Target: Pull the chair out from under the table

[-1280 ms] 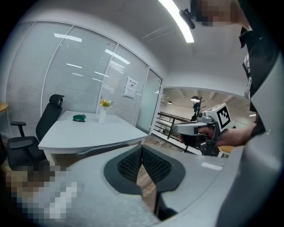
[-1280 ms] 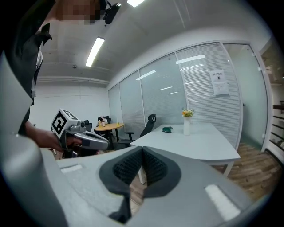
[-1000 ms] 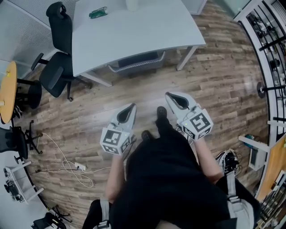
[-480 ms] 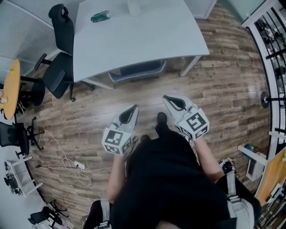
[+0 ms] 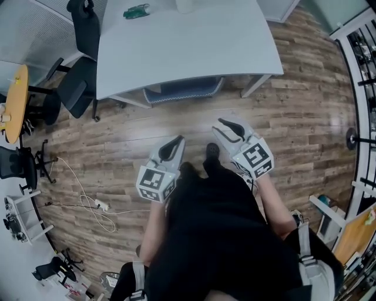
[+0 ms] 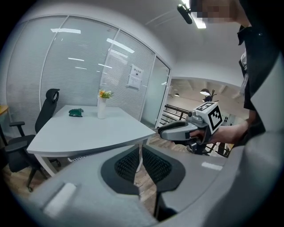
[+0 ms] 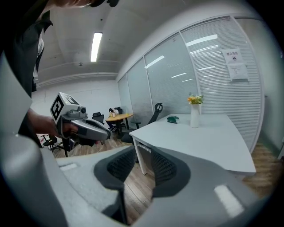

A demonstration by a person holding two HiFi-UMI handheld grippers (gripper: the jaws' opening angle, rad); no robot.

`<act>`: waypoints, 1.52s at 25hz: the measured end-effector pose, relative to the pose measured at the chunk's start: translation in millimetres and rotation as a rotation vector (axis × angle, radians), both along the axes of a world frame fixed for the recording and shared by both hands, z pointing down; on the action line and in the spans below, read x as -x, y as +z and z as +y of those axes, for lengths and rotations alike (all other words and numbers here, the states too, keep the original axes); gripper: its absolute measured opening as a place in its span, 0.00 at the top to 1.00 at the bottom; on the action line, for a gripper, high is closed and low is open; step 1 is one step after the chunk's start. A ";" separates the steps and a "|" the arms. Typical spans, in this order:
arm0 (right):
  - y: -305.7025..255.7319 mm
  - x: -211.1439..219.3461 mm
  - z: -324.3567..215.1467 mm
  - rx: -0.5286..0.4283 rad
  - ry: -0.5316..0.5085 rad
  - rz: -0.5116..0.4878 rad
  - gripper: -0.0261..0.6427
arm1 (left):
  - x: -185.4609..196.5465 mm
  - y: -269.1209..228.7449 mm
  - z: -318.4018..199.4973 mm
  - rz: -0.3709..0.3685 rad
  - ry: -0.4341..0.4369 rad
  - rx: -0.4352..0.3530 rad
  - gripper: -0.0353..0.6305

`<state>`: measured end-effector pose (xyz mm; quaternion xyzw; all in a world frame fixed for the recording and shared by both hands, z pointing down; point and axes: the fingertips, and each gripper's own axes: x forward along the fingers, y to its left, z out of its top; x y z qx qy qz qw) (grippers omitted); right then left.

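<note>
Your left tool (image 5: 175,141) is closed: its two jaws are drawn together and nothing sits between them. Your right tool (image 5: 223,124) has its jaws opening. There is a clear gap between the pads, and through it you see only floorboards and the bench leg far off, so it grips nothing. Both tools point forward and somewhat down over the wooden floor (image 5: 135,135), side by side and apart from each other, with your legs between and behind them.

The chair (image 5: 183,90) is tucked under the near edge of the bench (image 5: 194,47). Only a strip of its blue-grey mesh shows below the bench top. It lies straight ahead of your left tool's tip, and ahead and a little to the left of your right tool's tip. It is well apart from both, and neither tool touches it.

Beyond the chair, on the far part of the bench top, a white vase (image 6: 101,108) stands upright. It holds a small bunch of yellow and orange flowers (image 6: 104,93). A green object (image 5: 136,10) lies on the bench top to the left of the vase from either tool, near it but not touching.

Far to the left of your left tool, a black office chair (image 5: 79,88) stands beside the bench's left end, outside it. A white cable (image 5: 88,206) lies loose on the floor, to the left of and behind your left tool.
</note>
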<state>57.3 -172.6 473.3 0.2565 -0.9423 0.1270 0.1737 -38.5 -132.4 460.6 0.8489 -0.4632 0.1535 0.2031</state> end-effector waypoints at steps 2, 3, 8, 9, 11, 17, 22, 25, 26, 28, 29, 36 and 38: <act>2.1 3.3 -1.3 0.005 -0.009 0.011 0.80 | 1.0 0.4 -0.4 -0.008 -0.002 0.005 0.93; 3.9 5.3 -2.3 0.009 -0.014 0.015 0.80 | 2.1 1.0 -1.4 -0.013 -0.002 0.007 0.93; 16.4 25.9 -2.8 0.029 -0.042 0.056 0.80 | 21.0 11.2 -4.9 -0.013 0.008 0.030 0.93; 17.9 30.2 -3.5 0.029 -0.042 0.065 0.80 | 26.4 13.1 -6.3 -0.009 0.010 0.035 0.92; 17.7 38.6 -7.1 0.032 -0.032 0.074 0.79 | 37.0 15.4 -12.2 -0.002 0.018 0.040 0.92; 18.1 61.1 -21.6 0.027 -0.015 0.138 0.76 | 62.8 16.8 -43.0 -0.004 0.068 0.032 0.91; 29.3 79.2 -40.7 0.004 -0.012 0.231 0.74 | 79.9 28.7 -66.5 -0.012 0.133 0.050 0.87; 37.9 87.6 -48.6 -0.006 -0.025 0.281 0.72 | 87.6 39.2 -79.5 -0.029 0.170 0.061 0.85; 41.2 90.3 -51.0 -0.010 -0.032 0.299 0.72 | 90.0 43.8 -84.0 -0.037 0.183 0.066 0.84; 49.7 95.8 -56.7 -0.012 -0.045 0.339 0.72 | 94.7 55.0 -93.3 -0.063 0.214 0.074 0.81; 54.6 98.1 -60.0 -0.012 -0.052 0.362 0.72 | 96.7 61.3 -98.2 -0.079 0.232 0.079 0.80; 93.1 111.2 -74.2 -0.047 -0.112 0.536 0.70 | 100.3 107.5 -125.4 -0.222 0.378 0.099 0.70; 103.2 113.8 -76.4 -0.045 -0.125 0.563 0.70 | 96.9 117.7 -128.8 -0.234 0.422 0.111 0.68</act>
